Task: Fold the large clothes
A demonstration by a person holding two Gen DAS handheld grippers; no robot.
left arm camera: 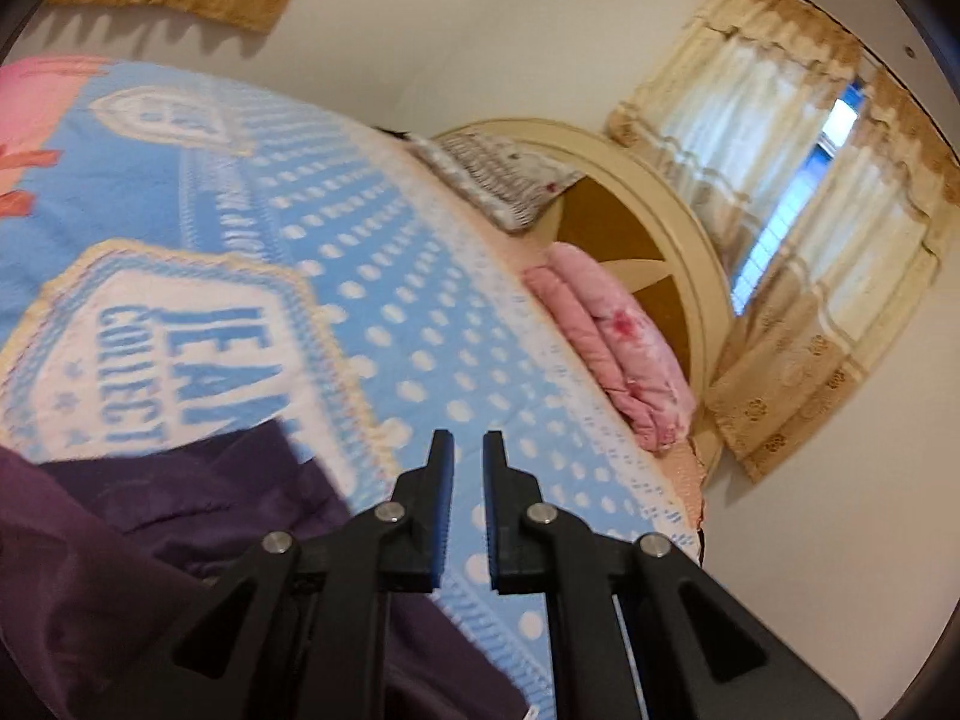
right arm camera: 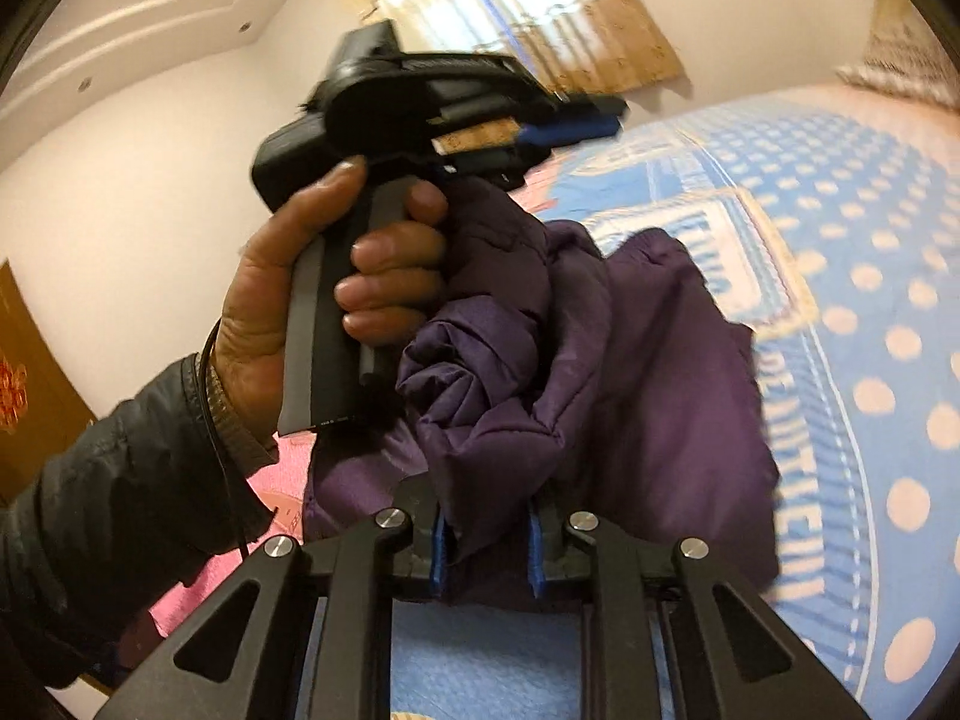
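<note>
Blue blanket (left arm camera: 420, 324) | left gripper (left arm camera: 467, 450) narrow, empty | right gripper (right arm camera: 487, 534) clamps purple jacket (right arm camera: 630, 360)

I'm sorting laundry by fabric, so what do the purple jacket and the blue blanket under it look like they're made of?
Purple jacket: probably thin nylon or polyester, quilted, given its slight sheen, stitched seams and puffy folds. Blue blanket: looks like soft woven or terry cotton, matte, with a fuzzy dotted pattern.
</note>
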